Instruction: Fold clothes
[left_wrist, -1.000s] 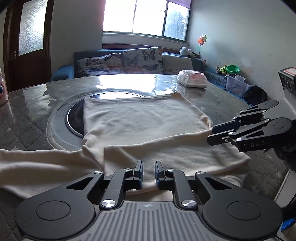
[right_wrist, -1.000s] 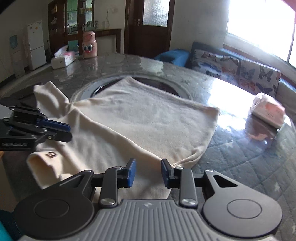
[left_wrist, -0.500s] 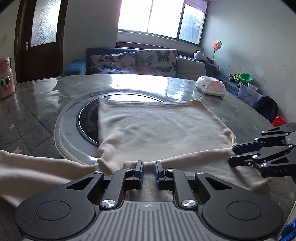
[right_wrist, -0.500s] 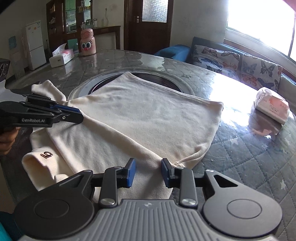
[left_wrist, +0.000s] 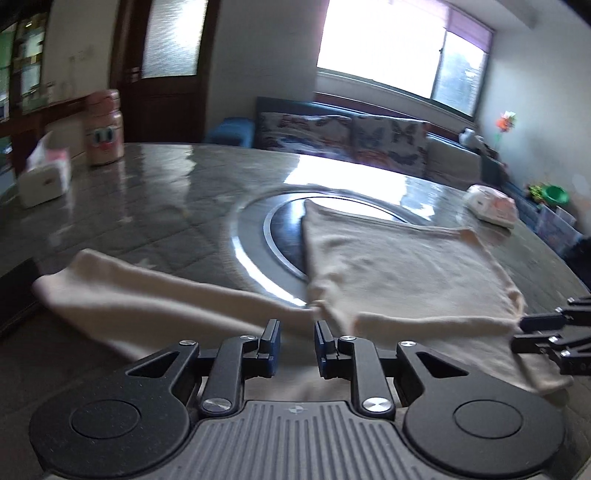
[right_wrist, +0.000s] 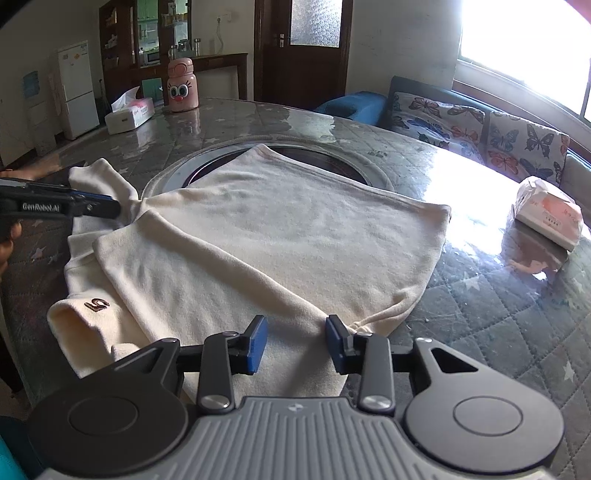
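Reading "GenRobot.AI", the left gripper (right_wrist: 107, 207) and right gripper (right_wrist: 295, 341) both gape, opening, above the cream garment (right_wrist: 295, 236)

Bright window (left_wrist: 402, 62), butterfly-cushion sofa (right_wrist: 480, 125), dark door (right_wrist: 303, 48)

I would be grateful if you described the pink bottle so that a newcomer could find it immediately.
Start at the large round grey table with the cream garment spread across it. At its far edge, before the dark wooden door, stands the pink bottle, upright beside a white tissue box. Its cartoon face with big eyes sets it apart.
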